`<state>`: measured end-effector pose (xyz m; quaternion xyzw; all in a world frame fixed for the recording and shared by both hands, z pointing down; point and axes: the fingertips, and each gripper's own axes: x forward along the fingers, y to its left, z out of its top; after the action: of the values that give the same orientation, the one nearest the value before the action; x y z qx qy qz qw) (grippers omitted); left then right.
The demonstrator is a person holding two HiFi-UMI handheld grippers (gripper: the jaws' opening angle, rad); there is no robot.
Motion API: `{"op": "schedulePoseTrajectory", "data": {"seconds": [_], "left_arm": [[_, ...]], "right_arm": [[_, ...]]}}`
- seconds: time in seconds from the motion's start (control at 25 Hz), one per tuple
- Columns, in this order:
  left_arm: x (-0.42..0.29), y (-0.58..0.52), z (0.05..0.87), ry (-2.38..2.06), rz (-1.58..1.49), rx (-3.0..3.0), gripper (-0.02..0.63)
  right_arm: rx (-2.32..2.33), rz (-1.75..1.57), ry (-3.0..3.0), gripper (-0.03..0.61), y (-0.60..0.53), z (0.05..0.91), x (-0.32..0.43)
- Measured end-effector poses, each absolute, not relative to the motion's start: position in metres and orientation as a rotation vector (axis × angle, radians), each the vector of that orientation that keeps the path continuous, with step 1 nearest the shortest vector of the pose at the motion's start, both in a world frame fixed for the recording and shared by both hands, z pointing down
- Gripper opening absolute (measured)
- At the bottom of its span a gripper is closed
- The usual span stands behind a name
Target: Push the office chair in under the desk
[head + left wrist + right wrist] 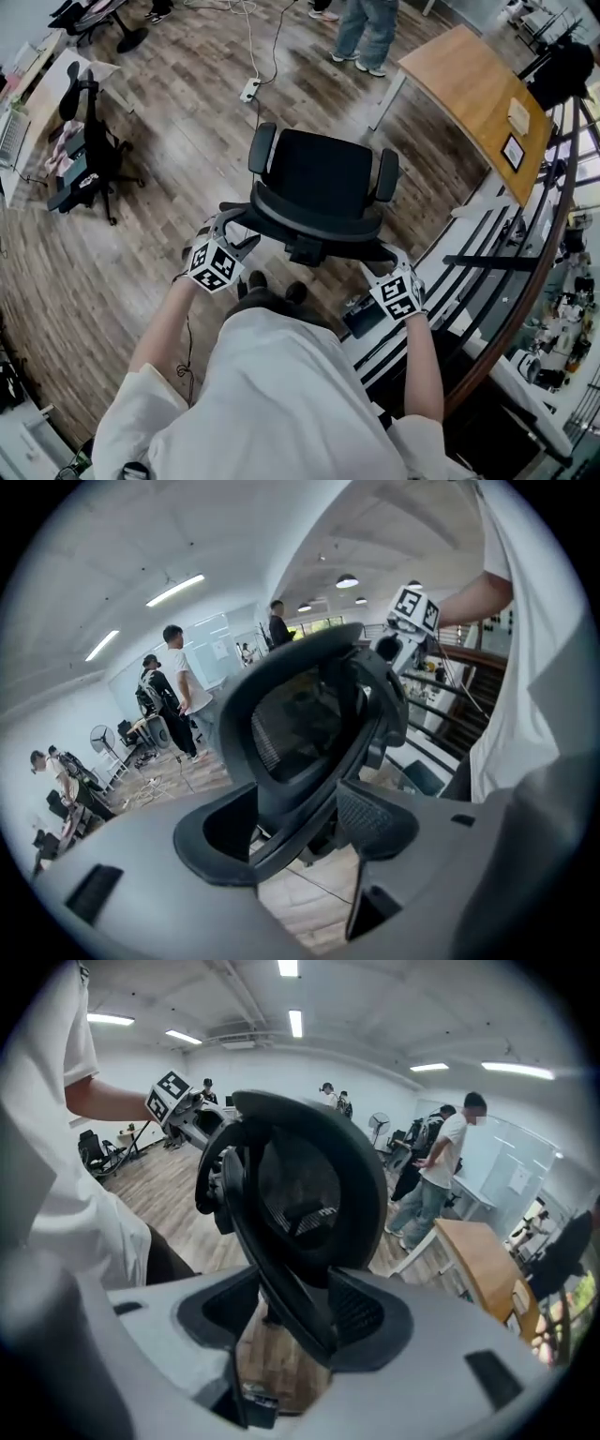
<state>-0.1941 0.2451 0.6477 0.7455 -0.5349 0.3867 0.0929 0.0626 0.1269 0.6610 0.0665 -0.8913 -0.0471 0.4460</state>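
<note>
The black office chair (319, 183) stands on the wood floor right in front of me, its back towards me. The wooden desk (473, 94) is beyond it at the upper right. My left gripper (231, 228) is at the left end of the backrest's top rim, my right gripper (387, 256) at the right end. In the left gripper view the backrest rim (309, 761) runs between the open jaws of my left gripper (295, 832), with a gap to the right pad. In the right gripper view the rim (281, 1269) passes between the open jaws of my right gripper (295, 1321).
A second black chair (89, 141) stands by a desk at the left. A power strip (249, 90) with cables lies on the floor beyond the chair. A person (367, 28) stands near the desk's far end. A railing (525, 281) runs along the right.
</note>
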Motion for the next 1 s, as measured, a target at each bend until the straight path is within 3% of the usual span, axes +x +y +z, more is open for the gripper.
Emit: {"op": "schedulePoseTrajectory", "data": {"seconds": [0.24, 1.0], "left_arm": [[-0.197, 0.241, 0.683, -1.414, 1.401, 2.202, 0.271], [-0.198, 0.228, 0.716, -1.183, 1.648, 2.233, 0.252]], "right_arm": [[0.023, -0.129, -2.103, 0.219, 0.129, 0.668, 0.064], [0.096, -0.358, -1.938, 0.232, 0.122, 0.706, 0.063]]}}
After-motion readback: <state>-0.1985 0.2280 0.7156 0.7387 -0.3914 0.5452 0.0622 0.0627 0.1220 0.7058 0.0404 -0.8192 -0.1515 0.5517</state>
